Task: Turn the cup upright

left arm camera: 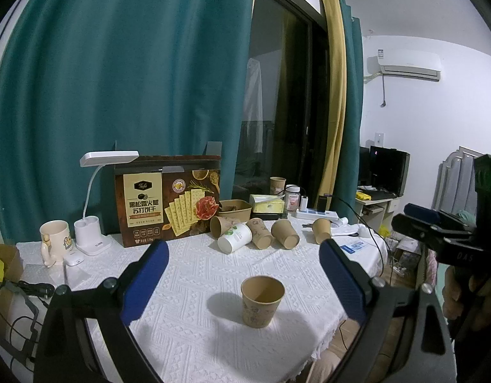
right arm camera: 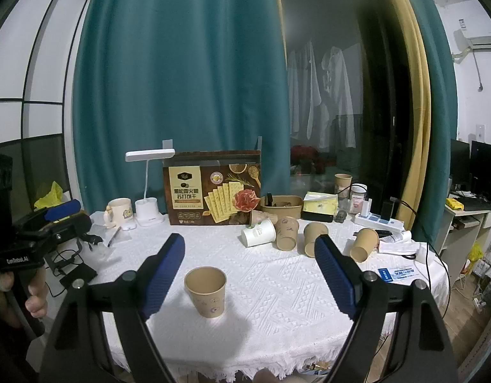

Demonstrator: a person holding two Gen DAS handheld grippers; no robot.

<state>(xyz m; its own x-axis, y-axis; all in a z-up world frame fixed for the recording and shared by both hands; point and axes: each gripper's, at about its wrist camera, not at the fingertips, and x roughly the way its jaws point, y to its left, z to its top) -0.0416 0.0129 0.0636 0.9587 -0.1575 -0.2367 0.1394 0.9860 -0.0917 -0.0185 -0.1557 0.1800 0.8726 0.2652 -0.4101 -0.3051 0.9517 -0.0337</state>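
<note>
A brown paper cup [left arm camera: 262,301] [right arm camera: 206,290] stands upright, mouth up, on the white tablecloth [left arm camera: 213,335] near the front edge. My left gripper [left arm camera: 243,277] is open, with the cup ahead of its blue pads and nothing between them. My right gripper [right arm camera: 249,271] is open too; the cup sits just ahead, nearer its left pad [right arm camera: 164,271], and is not touched. Farther back lie several cups on their sides: a white one [left arm camera: 234,237] [right arm camera: 257,232] and brown ones [left arm camera: 285,233] [right arm camera: 287,233].
A cracker box [left arm camera: 168,199], a desk lamp [left arm camera: 95,210] and a mug [left arm camera: 53,242] stand at the back left. A brown bowl [right arm camera: 282,206], a tissue box [right arm camera: 320,206] and a power strip [right arm camera: 378,221] line the back right. A hand holds the other gripper's handle [left arm camera: 459,293].
</note>
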